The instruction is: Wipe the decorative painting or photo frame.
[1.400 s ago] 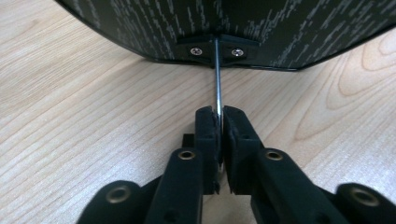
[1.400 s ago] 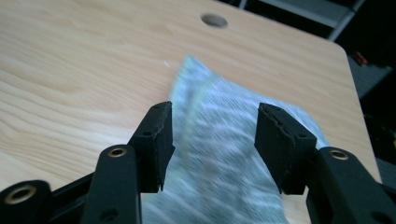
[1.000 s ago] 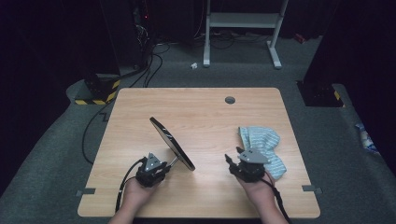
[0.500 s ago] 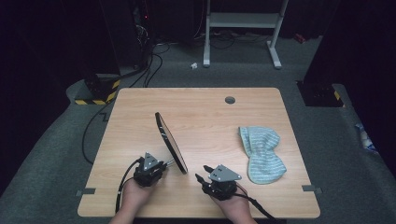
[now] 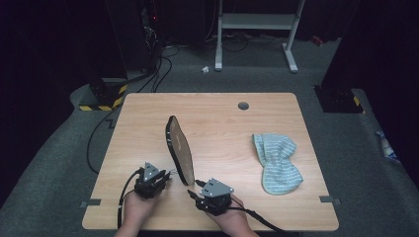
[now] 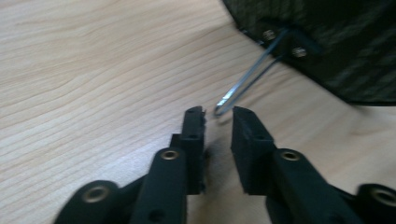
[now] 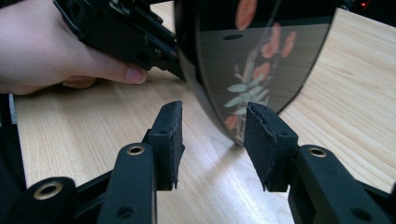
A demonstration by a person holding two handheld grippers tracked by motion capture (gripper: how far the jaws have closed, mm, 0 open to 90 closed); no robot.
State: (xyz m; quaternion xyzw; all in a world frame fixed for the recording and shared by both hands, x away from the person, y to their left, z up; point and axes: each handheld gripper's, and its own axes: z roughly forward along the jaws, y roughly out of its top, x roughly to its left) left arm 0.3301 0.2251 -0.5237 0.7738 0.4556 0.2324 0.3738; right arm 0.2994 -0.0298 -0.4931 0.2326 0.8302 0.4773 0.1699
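Observation:
An oval mirror point(image 5: 179, 148) stands on edge on the wooden table point(image 5: 222, 118), leaning on a thin wire stand point(image 6: 247, 79) fixed to its dark back point(image 6: 327, 42). My left gripper point(image 5: 168, 174) sits low at the mirror's near end. Its jaws are narrowly apart, and the wire's looped tip lies just ahead of my left gripper point(image 6: 218, 116). My right gripper point(image 5: 191, 187) is open just right of the mirror's base. In the right gripper view the glass point(image 7: 261, 60), with a flower print, rises just beyond my right gripper point(image 7: 214, 114). A hand point(image 7: 56, 51) holds the other gripper behind.
A striped pale blue cloth point(image 5: 276, 163) lies loose on the right half of the table. A cable hole point(image 5: 243, 105) sits near the far edge. Beyond the table are a white frame's legs point(image 5: 257, 29), floor cables and a yellow-black striped block point(image 5: 101, 101).
My right gripper left the cloth and moved left across the near edge to the mirror's base. The mirror has turned more edge-on. The left gripper stayed by the stand.

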